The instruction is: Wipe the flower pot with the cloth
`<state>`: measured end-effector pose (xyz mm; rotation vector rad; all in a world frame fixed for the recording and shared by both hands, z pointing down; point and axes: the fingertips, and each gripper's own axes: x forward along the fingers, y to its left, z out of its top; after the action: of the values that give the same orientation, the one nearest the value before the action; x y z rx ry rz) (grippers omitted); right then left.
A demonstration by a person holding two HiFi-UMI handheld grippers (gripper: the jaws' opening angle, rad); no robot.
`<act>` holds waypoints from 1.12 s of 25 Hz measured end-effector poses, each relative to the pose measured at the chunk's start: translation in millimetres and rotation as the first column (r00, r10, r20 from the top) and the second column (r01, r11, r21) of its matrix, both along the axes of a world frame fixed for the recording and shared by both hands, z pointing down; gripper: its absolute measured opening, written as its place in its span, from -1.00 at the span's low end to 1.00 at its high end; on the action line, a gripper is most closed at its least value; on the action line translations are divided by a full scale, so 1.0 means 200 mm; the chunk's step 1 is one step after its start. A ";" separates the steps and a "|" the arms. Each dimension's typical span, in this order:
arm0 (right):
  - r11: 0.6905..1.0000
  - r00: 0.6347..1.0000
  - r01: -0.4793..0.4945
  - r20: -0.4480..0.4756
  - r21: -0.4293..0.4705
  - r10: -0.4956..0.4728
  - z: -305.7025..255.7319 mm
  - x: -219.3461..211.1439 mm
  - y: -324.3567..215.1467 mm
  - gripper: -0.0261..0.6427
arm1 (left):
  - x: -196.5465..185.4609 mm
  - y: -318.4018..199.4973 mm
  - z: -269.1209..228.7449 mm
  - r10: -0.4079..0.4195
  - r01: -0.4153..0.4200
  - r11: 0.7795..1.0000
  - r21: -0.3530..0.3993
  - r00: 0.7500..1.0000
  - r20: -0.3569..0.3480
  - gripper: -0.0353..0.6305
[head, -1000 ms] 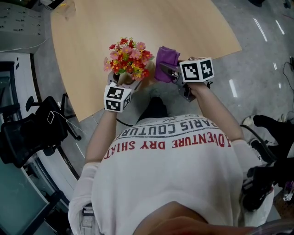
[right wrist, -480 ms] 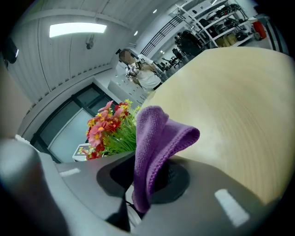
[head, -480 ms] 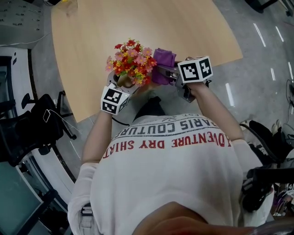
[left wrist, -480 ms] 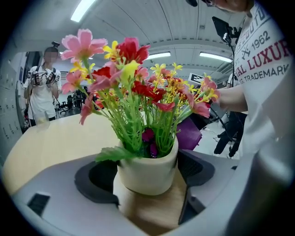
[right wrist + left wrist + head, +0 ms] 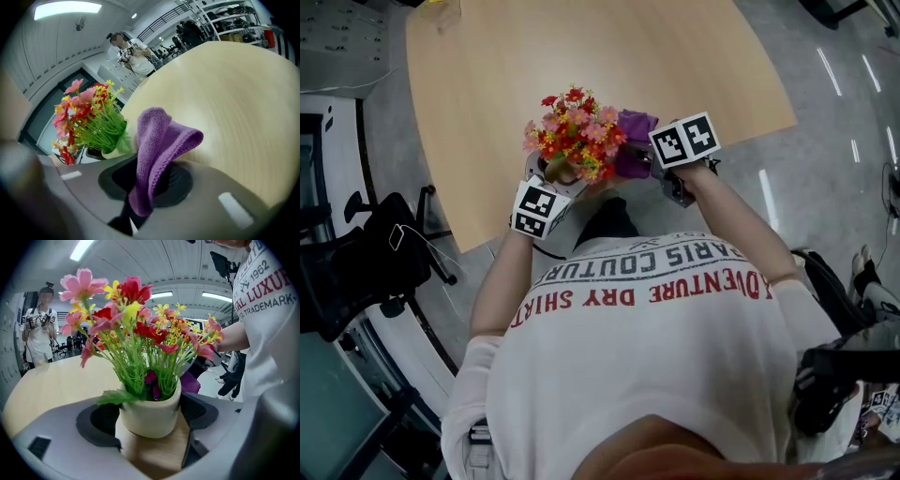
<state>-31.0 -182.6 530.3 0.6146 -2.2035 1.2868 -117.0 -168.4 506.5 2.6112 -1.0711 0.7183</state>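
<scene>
Holding the flower pot [image 5: 151, 408], the left gripper [image 5: 150, 423] stands wide; the right gripper [image 5: 140, 190] pinches the cloth [image 5: 161, 140].

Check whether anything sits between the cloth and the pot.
Nothing solid. The right gripper holds the cloth close beside the pot, which the left gripper grips. Only a green leaf of the flowers droops over the pot's rim on the cloth's side, and the left jaws cover part of its wall.
</scene>
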 end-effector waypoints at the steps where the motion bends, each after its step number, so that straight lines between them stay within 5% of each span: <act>1: 1.000 1.000 0.001 -0.018 -0.002 -0.001 0.02 0.00 0.00 -0.74 | 0.00 0.00 0.00 0.002 -0.002 1.000 -0.001 1.000 0.000 0.35; 12: 1.000 0.999 -0.027 -0.030 -0.015 0.027 0.07 0.02 -0.02 -0.74 | 0.00 0.00 0.04 0.029 -0.029 1.000 -0.007 0.999 0.029 0.35; 19: 0.994 0.997 -0.081 0.016 0.067 0.081 -0.02 0.11 -0.01 -0.74 | -0.02 0.03 -0.01 -0.132 0.133 0.991 0.029 0.990 -0.056 0.40; 23: 0.990 0.994 -0.108 0.039 0.090 0.105 -0.06 0.17 0.03 -0.74 | -0.02 0.07 -0.05 -0.276 0.280 0.960 0.026 0.956 -0.101 0.40; 28: 0.988 0.991 -0.119 0.065 0.093 0.113 -0.09 0.22 0.14 -0.74 | 0.03 0.13 -0.06 -0.454 0.459 0.888 0.035 0.886 -0.095 0.40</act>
<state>13.4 -155.1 511.6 0.7612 -2.3205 1.2766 -110.9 -142.3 495.1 2.2649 -1.6188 0.4660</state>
